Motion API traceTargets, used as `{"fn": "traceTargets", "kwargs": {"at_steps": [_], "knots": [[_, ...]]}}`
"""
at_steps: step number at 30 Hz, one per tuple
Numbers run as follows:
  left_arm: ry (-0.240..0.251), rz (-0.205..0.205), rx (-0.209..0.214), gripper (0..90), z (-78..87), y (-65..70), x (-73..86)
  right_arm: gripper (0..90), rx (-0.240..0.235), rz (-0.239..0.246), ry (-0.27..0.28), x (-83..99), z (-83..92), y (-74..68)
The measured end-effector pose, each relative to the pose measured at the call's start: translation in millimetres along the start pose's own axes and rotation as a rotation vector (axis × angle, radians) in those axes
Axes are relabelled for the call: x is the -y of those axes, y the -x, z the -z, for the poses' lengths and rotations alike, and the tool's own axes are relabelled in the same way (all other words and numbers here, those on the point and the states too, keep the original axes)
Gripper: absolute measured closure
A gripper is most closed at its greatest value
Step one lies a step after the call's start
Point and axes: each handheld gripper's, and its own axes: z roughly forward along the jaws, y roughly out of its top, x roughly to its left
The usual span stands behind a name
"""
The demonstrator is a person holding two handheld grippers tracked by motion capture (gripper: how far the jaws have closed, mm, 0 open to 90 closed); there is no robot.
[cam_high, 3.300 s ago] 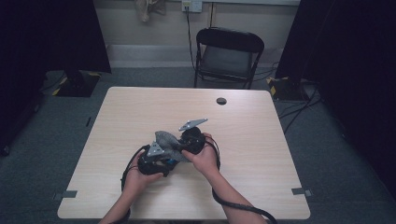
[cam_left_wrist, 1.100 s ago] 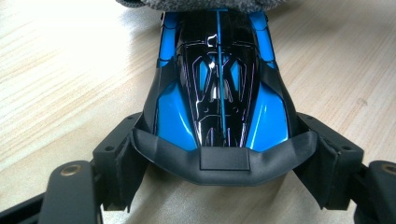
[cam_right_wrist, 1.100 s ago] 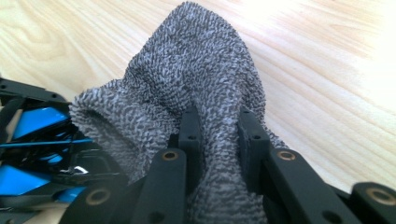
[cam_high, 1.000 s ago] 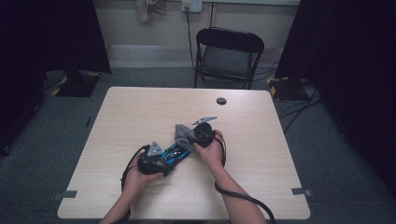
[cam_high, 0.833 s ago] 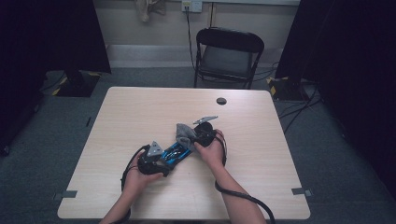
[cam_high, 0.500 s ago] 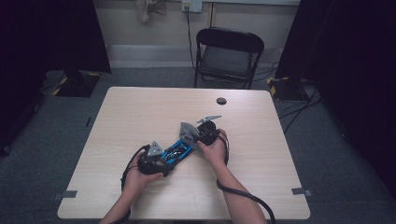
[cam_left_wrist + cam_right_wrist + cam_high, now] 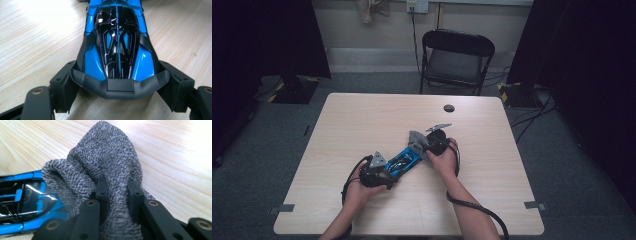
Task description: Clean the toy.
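Observation:
A blue and black toy car [image 7: 403, 161] lies on the wooden table [image 7: 362, 120] between my two grippers. My left gripper [image 7: 379, 172] is shut on the car's near end: in the left gripper view its black jaws clasp both sides of the toy car [image 7: 117, 45]. My right gripper [image 7: 424, 145] is shut on a grey knitted cloth [image 7: 416, 138], which rests against the car's far end. In the right gripper view the grey cloth [image 7: 105, 165] bunches up between the pads and touches the toy car [image 7: 25, 195] at the left.
A small dark round object [image 7: 449, 108] lies on the table near its far edge. A black folding chair [image 7: 457, 55] stands behind the table. Cables trail from both grippers over the table's near side.
The right gripper with the cloth has slid along the car toward the upper right, so more of the blue body shows. The left gripper has stayed put with the car in it.

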Motion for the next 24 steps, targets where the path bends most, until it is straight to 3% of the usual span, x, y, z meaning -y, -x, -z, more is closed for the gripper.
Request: {"fn": "traceTargets", "kwargs": {"at_steps": [6,14,19,24], "knots": [[-0.001,0.001,0.000,24.4,0.1,0.0,0.0,75.5,0.036,-0.022,0.011,0.4,5.5,10.2],[-0.001,0.001,0.001,24.4,0.1,0.0,0.0,75.6,0.040,-0.044,0.024,-4.6,14.6,23.3],[-0.001,0.001,0.001,24.5,0.0,0.0,0.0,75.6,0.027,-0.037,0.045,-6.8,23.8,23.1],[0.000,0.001,0.000,24.4,0.0,0.0,0.0,75.6,-0.003,-0.013,0.063,-8.6,34.7,12.7]]}}
